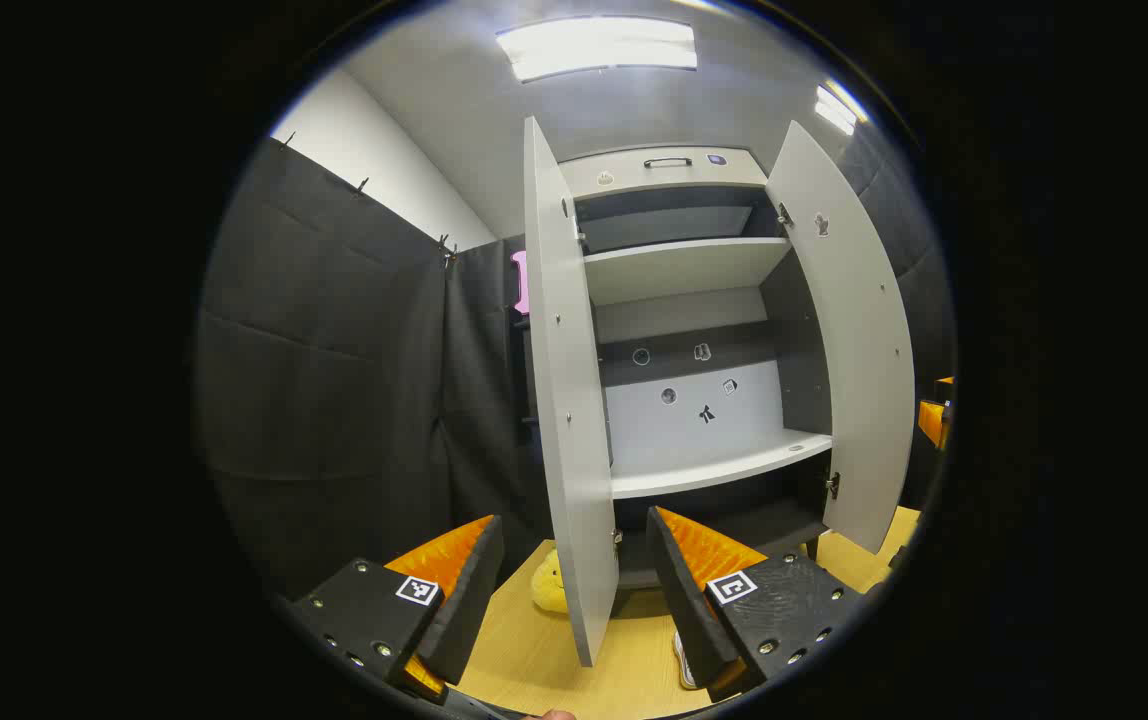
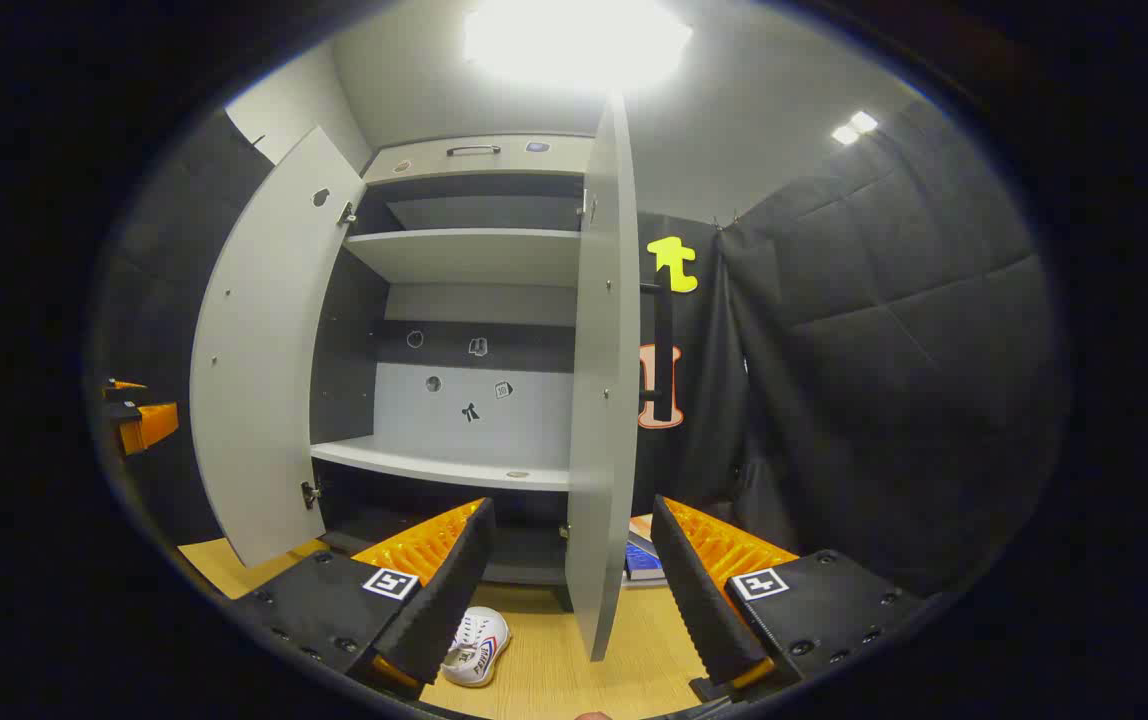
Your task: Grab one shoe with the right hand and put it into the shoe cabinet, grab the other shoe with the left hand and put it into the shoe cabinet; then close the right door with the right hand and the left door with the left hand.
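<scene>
Both cabinet doors stood open and the shelves of the shoe cabinet (image 2: 454, 460) held no shoes. The right hand-held gripper (image 2: 574, 590) hung wide open and empty. A white shoe (image 2: 477, 645) lay on the wooden floor (image 2: 544, 690) at about seven o'clock from it, just beside its left finger, long axis running toward the cabinet. The left hand-held gripper (image 1: 574, 590) was likewise wide open and empty; a shoe's edge (image 1: 682, 660) showed at five o'clock. The right hand seemed nearer for the first grab.

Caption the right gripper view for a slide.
Open right gripper faces the shoe cabinet, both doors open, a white shoe on the floor.
</scene>
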